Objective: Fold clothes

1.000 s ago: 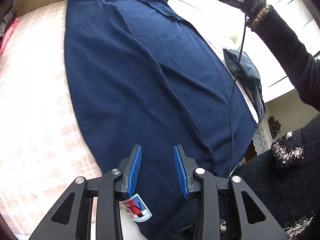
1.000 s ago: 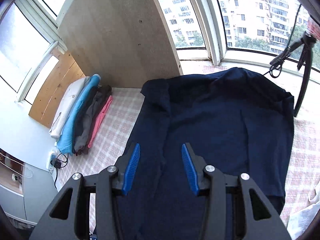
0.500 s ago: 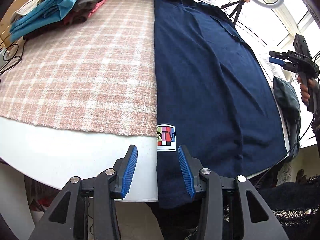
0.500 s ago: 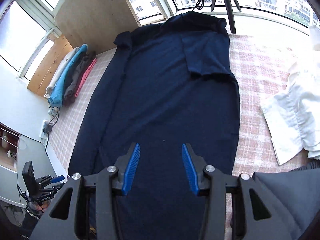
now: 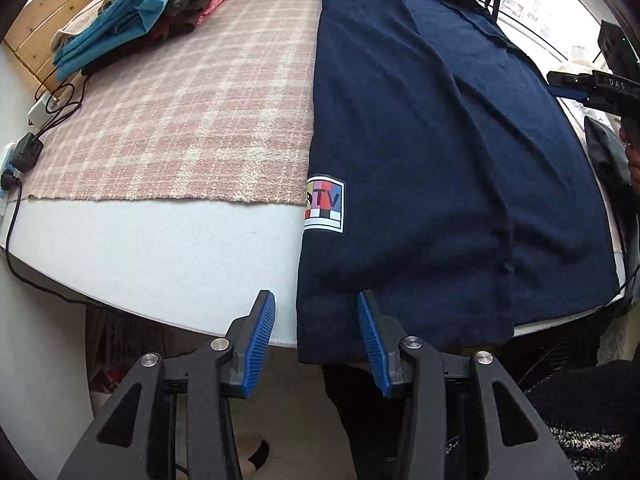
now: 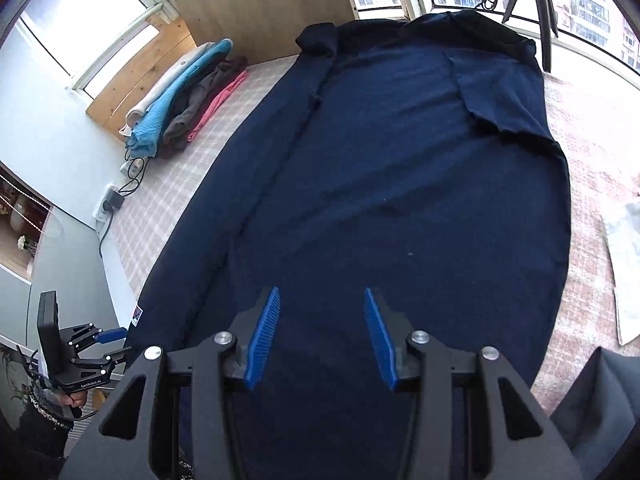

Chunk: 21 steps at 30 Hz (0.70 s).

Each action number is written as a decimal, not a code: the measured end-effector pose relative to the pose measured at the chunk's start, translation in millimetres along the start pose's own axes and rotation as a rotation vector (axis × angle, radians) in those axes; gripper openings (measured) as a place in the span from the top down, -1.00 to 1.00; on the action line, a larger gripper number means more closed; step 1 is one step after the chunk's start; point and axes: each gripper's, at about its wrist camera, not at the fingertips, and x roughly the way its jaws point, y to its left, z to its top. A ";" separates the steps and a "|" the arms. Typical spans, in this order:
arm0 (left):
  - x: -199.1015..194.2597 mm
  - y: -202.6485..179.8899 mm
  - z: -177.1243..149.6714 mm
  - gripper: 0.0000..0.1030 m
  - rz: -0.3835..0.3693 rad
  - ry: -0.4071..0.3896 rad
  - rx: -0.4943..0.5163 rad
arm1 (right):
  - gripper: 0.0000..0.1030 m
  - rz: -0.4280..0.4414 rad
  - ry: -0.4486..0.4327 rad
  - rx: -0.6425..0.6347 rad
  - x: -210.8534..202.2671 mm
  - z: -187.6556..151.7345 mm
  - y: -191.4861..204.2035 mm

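1. Worktop (image 5: 152, 248): white slab under a pink plaid cloth (image 5: 192, 120). The left view alone shows its near edge, just ahead of the left claw (image 5: 316, 340).
2. Navy garment (image 6: 400, 200): lies flat lengthwise ahead of and beneath the right claw (image 6: 320, 336). The left view alone shows its hem overhanging the worktop edge between that claw's fingers.
3. Folded clothes stack (image 5: 140, 12): far ahead and left of both claws.
4. White garment (image 6: 626, 264): right of the right claw; right view only.
5. Left claw: released, jaws apart, holding nothing.
6. Right claw: released, jaws apart, empty, above the garment.
7. Colour patch (image 5: 325, 204): on the garment's left edge, ahead of the left claw; legible only there.
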 end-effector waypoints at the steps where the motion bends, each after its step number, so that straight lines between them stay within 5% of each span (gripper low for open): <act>1: 0.1 -2.0 1.3 0.41 -0.007 -0.007 -0.006 | 0.15 -0.006 -0.006 -0.027 5.6 6.7 6.9; 3: 0.2 -6.0 3.9 0.92 -0.020 -0.020 -0.019 | 0.15 -0.022 -0.017 -0.085 18.9 20.9 20.6; 10: -18.5 5.0 3.5 0.94 -0.074 -0.042 -0.080 | 0.16 -0.114 0.053 -0.217 94.8 69.1 44.8; 14: -27.0 19.8 -3.1 0.93 -0.086 -0.058 -0.110 | 0.35 -0.276 0.076 -0.292 112.1 80.2 40.8; 18: -25.0 26.5 -4.0 0.93 -0.075 -0.046 -0.121 | 0.32 -0.191 0.071 -0.245 105.1 93.1 38.4; 21: -23.4 31.5 -4.7 0.79 -0.067 -0.038 -0.129 | 0.32 -0.238 0.122 -0.313 113.5 87.7 46.0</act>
